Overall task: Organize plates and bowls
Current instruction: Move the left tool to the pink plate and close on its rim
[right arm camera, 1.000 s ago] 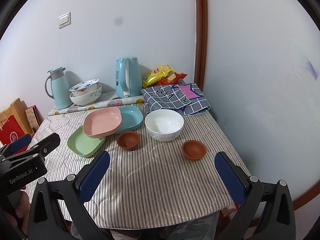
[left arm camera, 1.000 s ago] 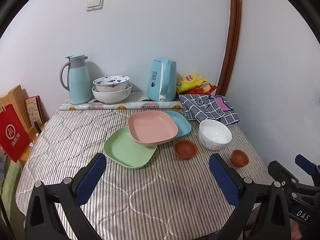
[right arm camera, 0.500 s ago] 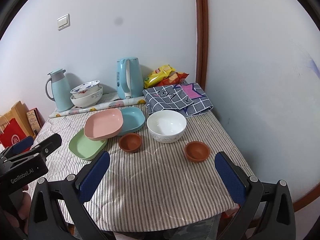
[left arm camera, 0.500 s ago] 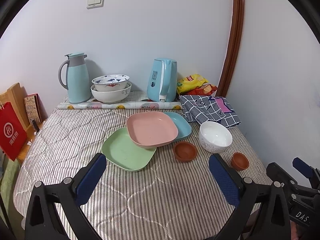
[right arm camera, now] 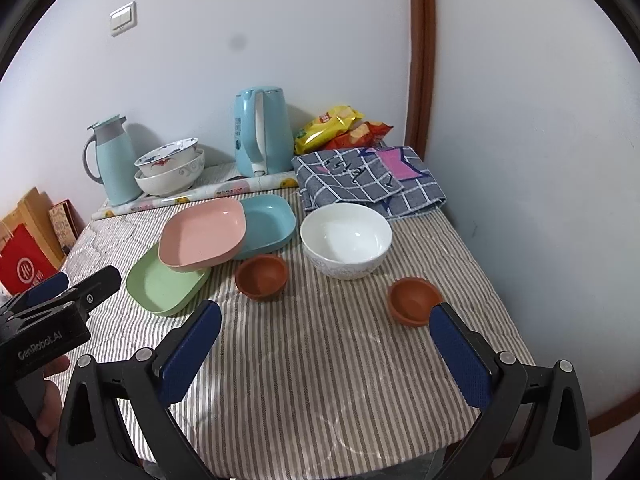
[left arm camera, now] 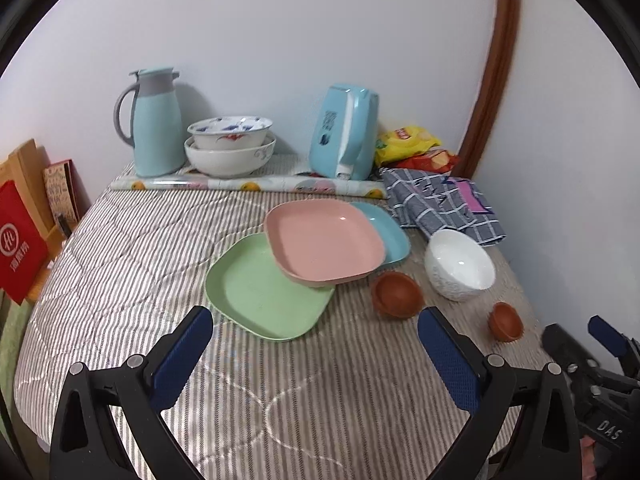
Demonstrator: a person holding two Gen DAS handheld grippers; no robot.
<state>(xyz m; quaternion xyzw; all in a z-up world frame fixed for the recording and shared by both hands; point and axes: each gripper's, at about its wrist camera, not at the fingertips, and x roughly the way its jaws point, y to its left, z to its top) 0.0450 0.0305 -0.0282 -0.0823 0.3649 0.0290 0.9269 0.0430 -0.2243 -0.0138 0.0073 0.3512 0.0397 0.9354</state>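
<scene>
A pink plate [left arm camera: 324,238] lies overlapping a green plate [left arm camera: 260,292] and a blue plate [left arm camera: 394,232] on the striped tablecloth. A white bowl [left arm camera: 460,264] and two small brown bowls, one near the plates [left arm camera: 396,288] and one further right [left arm camera: 506,320], stand to the right. In the right wrist view the pink plate [right arm camera: 202,234], white bowl [right arm camera: 346,240] and brown bowls [right arm camera: 262,276] [right arm camera: 414,300] show too. My left gripper [left arm camera: 316,334] is open above the table's front, just before the green plate. My right gripper [right arm camera: 324,330] is open and empty, its right finger close to the right brown bowl.
Two stacked patterned bowls [left arm camera: 230,146], a blue thermos jug [left arm camera: 154,120], a blue kettle [left arm camera: 348,132], snack bags [left arm camera: 412,146] and a folded checked cloth [left arm camera: 444,204] stand along the back wall. A red bag [left arm camera: 18,244] hangs at the table's left edge.
Both grippers have moved forward and a little lower toward the dishes, which look larger now. Both stay open. No dish has moved.
</scene>
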